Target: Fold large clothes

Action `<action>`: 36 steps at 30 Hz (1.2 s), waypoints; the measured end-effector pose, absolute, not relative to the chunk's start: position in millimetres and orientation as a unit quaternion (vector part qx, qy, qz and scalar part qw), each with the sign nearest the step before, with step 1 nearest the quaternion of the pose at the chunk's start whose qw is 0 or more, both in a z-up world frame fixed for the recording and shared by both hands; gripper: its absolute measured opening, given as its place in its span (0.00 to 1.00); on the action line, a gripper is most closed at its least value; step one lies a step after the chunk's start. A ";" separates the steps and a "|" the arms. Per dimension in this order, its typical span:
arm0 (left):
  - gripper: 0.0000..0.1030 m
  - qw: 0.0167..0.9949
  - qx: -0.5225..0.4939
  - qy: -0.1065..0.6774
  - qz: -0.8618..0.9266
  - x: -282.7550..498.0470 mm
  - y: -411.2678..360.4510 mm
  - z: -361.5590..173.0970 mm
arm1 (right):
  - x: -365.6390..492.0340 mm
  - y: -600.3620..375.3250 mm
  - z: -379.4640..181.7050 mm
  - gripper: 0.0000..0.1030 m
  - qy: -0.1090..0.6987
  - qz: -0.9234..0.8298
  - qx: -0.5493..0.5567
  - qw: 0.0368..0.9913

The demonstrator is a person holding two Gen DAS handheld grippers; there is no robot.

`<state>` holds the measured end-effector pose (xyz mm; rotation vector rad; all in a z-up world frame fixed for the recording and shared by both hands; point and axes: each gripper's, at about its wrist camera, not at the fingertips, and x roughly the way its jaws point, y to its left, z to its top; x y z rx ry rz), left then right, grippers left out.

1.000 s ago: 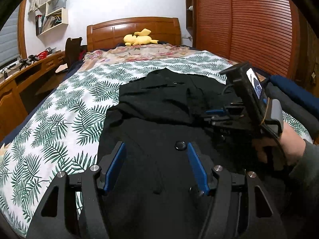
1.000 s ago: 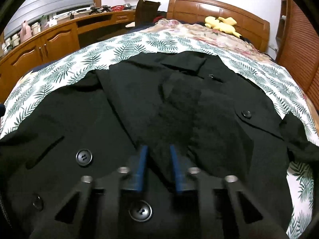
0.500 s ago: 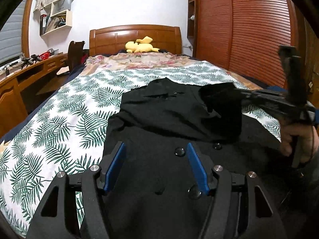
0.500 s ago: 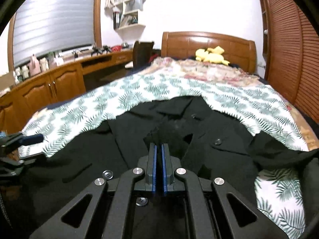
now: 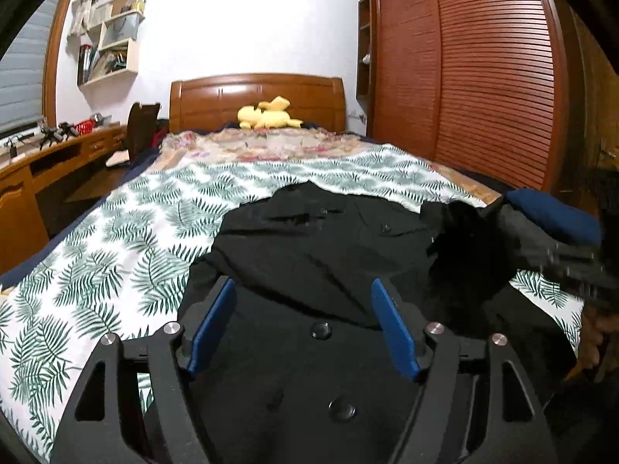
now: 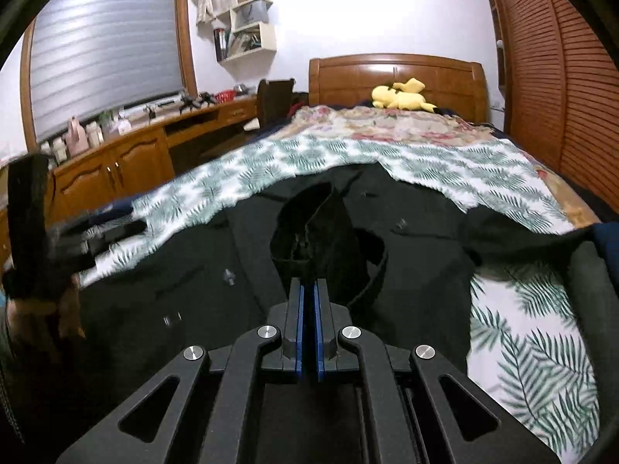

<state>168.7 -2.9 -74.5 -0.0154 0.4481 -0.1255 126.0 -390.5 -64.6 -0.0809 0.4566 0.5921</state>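
A black coat (image 5: pixel 309 255) is seen spread across the bed (image 5: pixel 96 270), over the fern-print cover, its collar toward the headboard (image 5: pixel 257 94). The left gripper (image 5: pixel 305 317) is held low over the near part of the coat, blue pads wide apart; its jaws have just been opening further, and nothing is pinched between them (only flat cloth and a button (image 5: pixel 321 330) are seen below the gap). So the left jaws are released.

On the other side, the right gripper (image 6: pixel 308 297) is shown with its jaws clenched, the blue pads pressed almost together. A lifted fold of the coat (image 6: pixel 317 224) is bunched right at the tips and appears to be grasped there, standing up from the rest of the garment; the exact contact point is hidden by the dark cloth. In the left view the same raised cloth is seen at the right edge, blurred, beside a hand (image 5: pixel 597 332).

A yellow plush (image 5: pixel 269 116) is seen lying by the headboard, well apart from the coat. A wooden wardrobe (image 5: pixel 483 77) is seen along the right side, and a desk (image 6: pixel 127 154) with a window blind (image 6: pixel 104 46) above it along the left.
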 end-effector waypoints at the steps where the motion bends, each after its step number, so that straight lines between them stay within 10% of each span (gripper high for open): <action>1: 0.71 0.973 -0.007 0.221 -0.064 169.4 -5.1 -74.0 | 123.3 -393.9 -66.9 0.04 0.229 0.288 -0.038 0.929; 15: 0.71 0.970 -0.020 0.228 -0.085 181.3 -28.5 -74.0 | 120.1 -413.3 -73.7 0.04 0.298 0.247 -0.059 0.920; 21: 0.71 0.967 -0.005 0.237 -0.096 185.1 -42.6 -78.3 | 110.5 -413.4 -54.9 0.25 0.272 0.227 -0.069 0.933; 23: 0.71 0.966 -0.001 0.239 -0.098 185.5 -45.7 -79.1 | 106.5 -418.5 -51.4 0.48 0.251 0.219 -0.069 0.940; 36: 0.71 0.964 0.009 0.243 -0.105 186.9 -54.3 -80.5 | 122.5 -410.7 -70.6 0.49 0.311 0.208 -0.051 0.926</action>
